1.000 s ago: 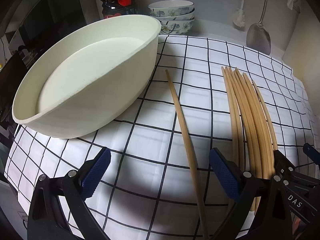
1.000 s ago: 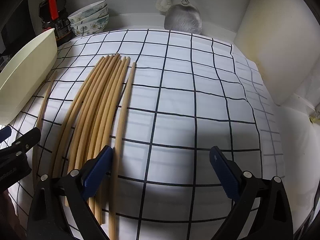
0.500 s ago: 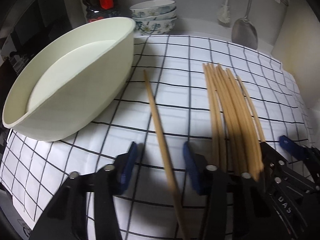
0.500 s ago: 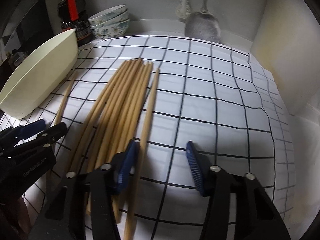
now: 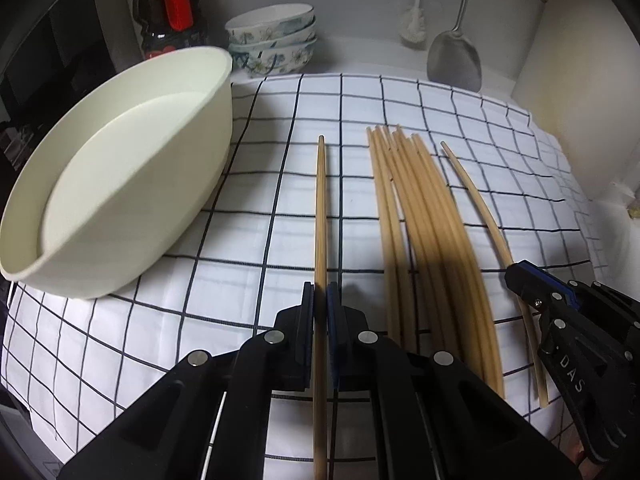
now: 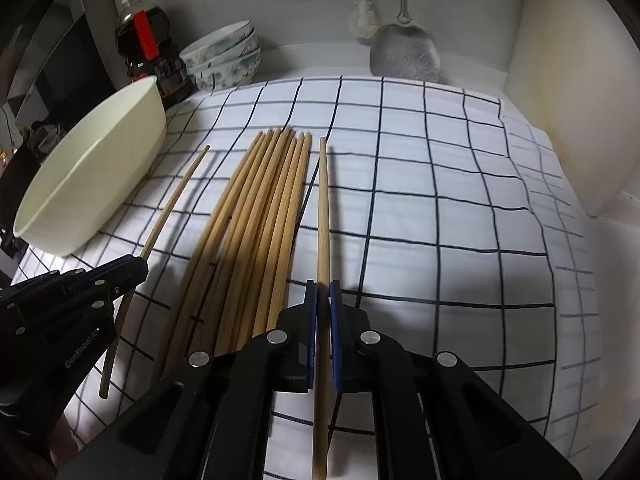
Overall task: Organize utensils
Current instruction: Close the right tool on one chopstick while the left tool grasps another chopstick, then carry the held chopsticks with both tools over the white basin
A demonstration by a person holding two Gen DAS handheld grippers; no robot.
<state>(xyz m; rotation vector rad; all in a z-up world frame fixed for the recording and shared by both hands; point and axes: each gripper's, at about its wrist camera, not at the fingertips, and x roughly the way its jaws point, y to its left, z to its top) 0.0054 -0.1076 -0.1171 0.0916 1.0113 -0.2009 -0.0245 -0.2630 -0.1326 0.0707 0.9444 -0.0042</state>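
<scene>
A bundle of several wooden chopsticks lies on the checked cloth; it also shows in the right wrist view. My left gripper is shut on a single chopstick left of the bundle. My right gripper is shut on a single chopstick right of the bundle. Each gripper shows in the other's view, the right gripper and the left gripper. A cream oval bowl stands at the left, also in the right wrist view.
Stacked floral bowls and a dark sauce bottle stand at the back left. A metal spatula and a brush hang on the back wall. A cream wall bounds the right side.
Both grippers have closed from wide open, each onto one of the single chopsticks at either side of the bundle. Both cameras have drawn in over the cloth.
</scene>
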